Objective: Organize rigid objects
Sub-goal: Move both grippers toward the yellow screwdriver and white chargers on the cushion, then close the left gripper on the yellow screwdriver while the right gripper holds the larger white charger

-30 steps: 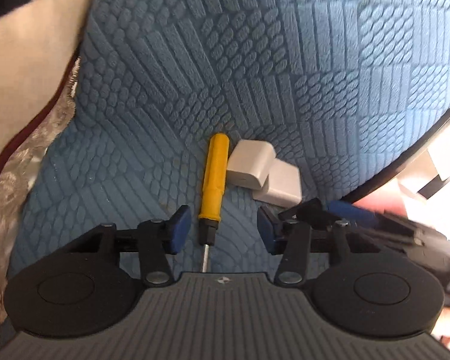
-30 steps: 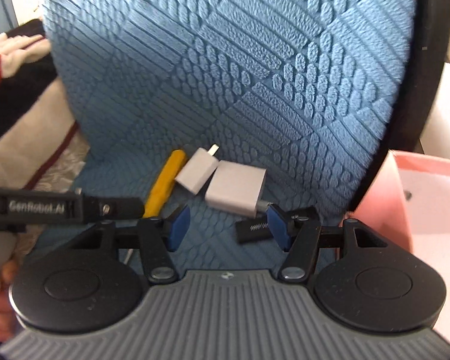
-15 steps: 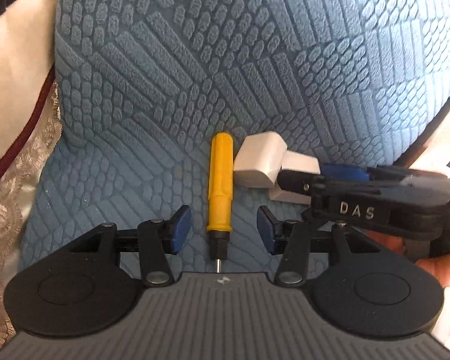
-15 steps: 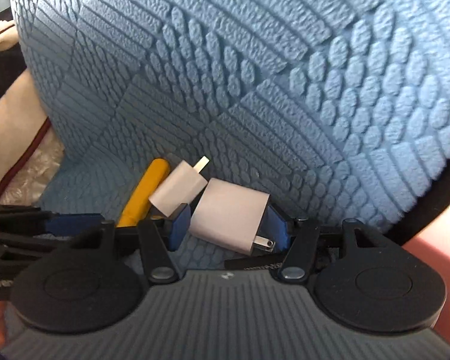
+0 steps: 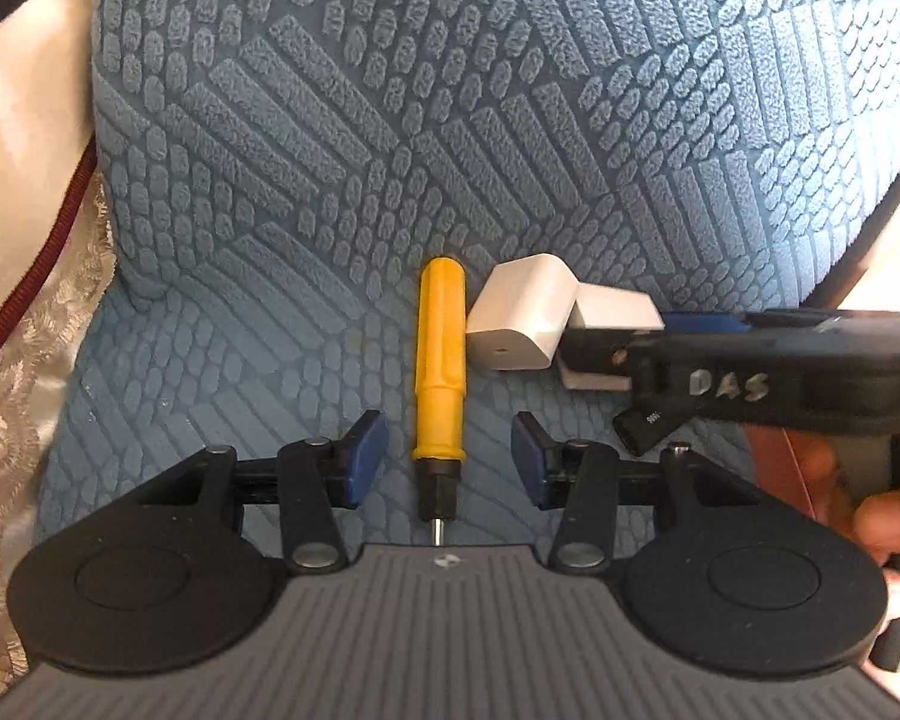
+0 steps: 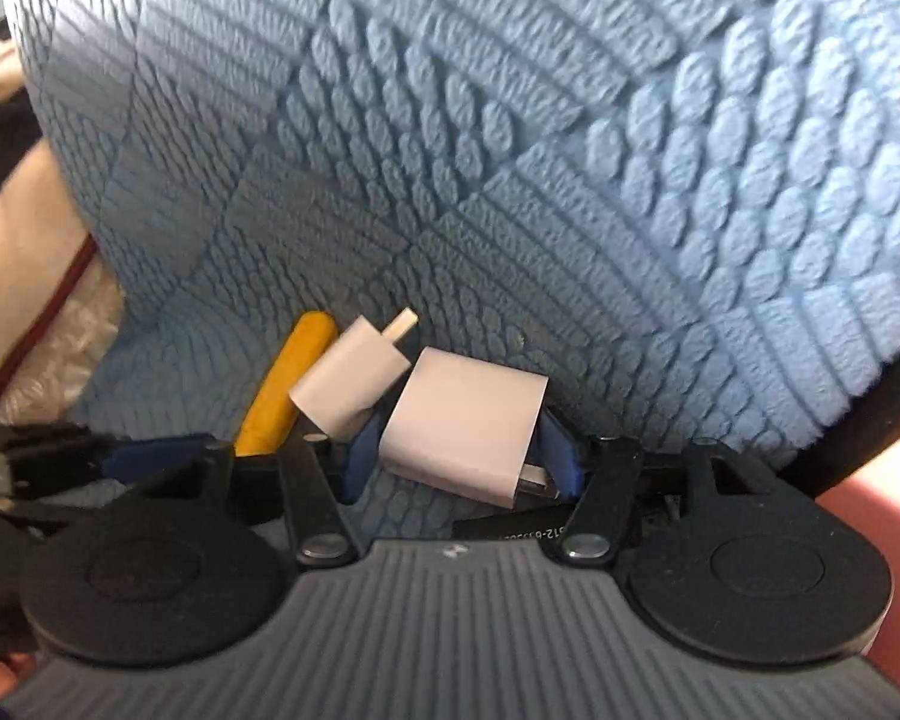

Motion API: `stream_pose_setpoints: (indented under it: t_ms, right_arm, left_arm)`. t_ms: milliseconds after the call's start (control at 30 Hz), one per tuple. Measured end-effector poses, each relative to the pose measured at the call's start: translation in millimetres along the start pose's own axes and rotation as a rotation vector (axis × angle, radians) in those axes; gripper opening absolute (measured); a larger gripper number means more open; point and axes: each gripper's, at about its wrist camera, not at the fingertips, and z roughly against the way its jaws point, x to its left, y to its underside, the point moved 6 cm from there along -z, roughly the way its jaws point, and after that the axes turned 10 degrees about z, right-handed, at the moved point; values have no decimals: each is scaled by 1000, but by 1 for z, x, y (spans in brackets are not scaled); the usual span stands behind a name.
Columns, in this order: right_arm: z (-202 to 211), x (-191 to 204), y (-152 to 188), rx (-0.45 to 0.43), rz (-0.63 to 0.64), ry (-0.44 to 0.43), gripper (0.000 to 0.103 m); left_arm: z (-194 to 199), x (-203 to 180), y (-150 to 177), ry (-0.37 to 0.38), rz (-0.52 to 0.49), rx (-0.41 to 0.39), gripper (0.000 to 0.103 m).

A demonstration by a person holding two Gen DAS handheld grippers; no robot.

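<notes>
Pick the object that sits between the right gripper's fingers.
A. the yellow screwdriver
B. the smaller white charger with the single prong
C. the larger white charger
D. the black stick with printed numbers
C: in the right wrist view the blue pads of the right gripper flank the larger white charger, while the yellow screwdriver lies off to the left.

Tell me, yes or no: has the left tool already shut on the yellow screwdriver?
No. The left tool stands open, its blue pads on either side of the screwdriver with fabric showing in the gaps.
</notes>
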Motion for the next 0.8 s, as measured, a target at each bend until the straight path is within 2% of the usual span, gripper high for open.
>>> stream_pose_setpoints:
  t_ms: [33,200,267,400,533,800]
  right_arm:
    - [3,-1,-1,-5,-3,-2,60]
    - [12,-4,-2,4,-34,-16,60]
    - [12,-10,0,18,-40,-5,59]
    - [20,-12,10,22,-53,-15,59]
    - [38,-10,12,3,-25,-19,59]
    - [71,-1,23,-8,-69,-38,59]
  left_arm:
    - [-1,-1,1,-5,-2,-6,53]
    - [-6,-4,6,-64,-19,-44,38]
    - [-6,-8,10,-77,-34,-44,23]
    - [-5,-14,12,-111,-63,-35,23]
    - [5,-16,11,-68,-23,-22,22]
    - [39,-8,28,-13,73,14,22]
